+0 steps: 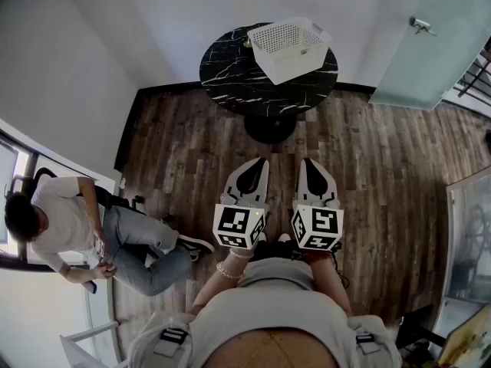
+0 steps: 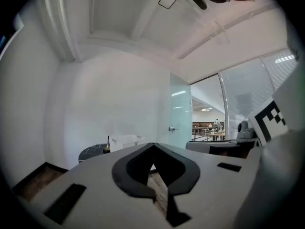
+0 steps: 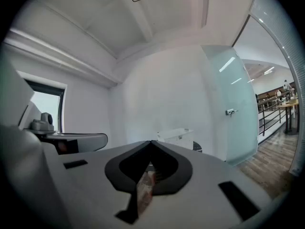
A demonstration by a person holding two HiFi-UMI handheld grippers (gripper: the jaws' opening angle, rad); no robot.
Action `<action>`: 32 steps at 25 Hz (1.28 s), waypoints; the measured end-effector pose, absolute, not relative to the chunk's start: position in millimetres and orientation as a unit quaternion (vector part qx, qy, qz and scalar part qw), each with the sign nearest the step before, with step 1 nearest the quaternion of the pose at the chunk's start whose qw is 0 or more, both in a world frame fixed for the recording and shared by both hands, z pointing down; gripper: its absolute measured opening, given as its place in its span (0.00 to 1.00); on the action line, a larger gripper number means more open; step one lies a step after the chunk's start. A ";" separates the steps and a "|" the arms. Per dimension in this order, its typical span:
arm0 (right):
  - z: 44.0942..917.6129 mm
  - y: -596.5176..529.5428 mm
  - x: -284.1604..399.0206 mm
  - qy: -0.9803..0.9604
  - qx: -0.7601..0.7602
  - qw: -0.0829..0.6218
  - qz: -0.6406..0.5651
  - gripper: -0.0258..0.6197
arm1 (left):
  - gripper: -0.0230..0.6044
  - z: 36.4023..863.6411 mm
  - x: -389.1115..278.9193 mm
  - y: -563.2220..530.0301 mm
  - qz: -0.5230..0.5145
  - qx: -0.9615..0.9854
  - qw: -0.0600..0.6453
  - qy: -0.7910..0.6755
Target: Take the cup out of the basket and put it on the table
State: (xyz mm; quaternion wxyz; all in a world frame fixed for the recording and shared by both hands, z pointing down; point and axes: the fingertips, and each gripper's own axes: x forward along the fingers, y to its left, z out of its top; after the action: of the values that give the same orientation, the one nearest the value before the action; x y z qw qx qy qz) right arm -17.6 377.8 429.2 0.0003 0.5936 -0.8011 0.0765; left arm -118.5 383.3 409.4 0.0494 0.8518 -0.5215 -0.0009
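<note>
Claws come to 2 by our count: the left claw (image 1: 259,163) and the right claw (image 1: 305,163), held level and side by side above the wooden floor (image 1: 383,167), close together but not touching. Each carries 1 marker cube, so 2 cubes (image 1: 239,225) in all. In each gripper view the jaw tips meet, so both claws are fully closed with nothing between them. Well ahead of them stands 1 round black marbled counter (image 1: 230,75), and on it 1 white perforated basket (image 1: 295,66), set toward the right side. We cannot make out the cup inside the basket. 1 small brownish thing (image 1: 247,43) sits just beside the basket at the counter's far rim; we cannot tell what it is. 1 person (image 1: 77,228) sits at the left, and 1 glass door (image 1: 430,44) stands at the right.
</note>
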 end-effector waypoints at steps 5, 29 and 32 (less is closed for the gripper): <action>427.1 376.9 -11.5 -0.801 0.594 -0.009 0.078 0.06 | 0.05 409.9 -114.3 382.1 0.000 0.851 0.051 -0.522; 431.1 362.9 28.6 -0.812 0.577 -0.021 0.087 0.06 | 0.05 419.4 -71.7 368.7 0.016 0.849 0.056 -0.525; 430.3 358.0 31.5 -0.807 0.584 -0.024 0.084 0.06 | 0.05 418.8 -70.6 361.2 0.017 0.852 0.054 -0.520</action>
State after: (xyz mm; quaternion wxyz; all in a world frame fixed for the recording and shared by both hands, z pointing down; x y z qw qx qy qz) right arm 31.5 358.0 430.3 -0.0241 0.5835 -0.8074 0.0842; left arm -70.6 361.2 418.8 0.0537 0.8524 -0.5198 0.0168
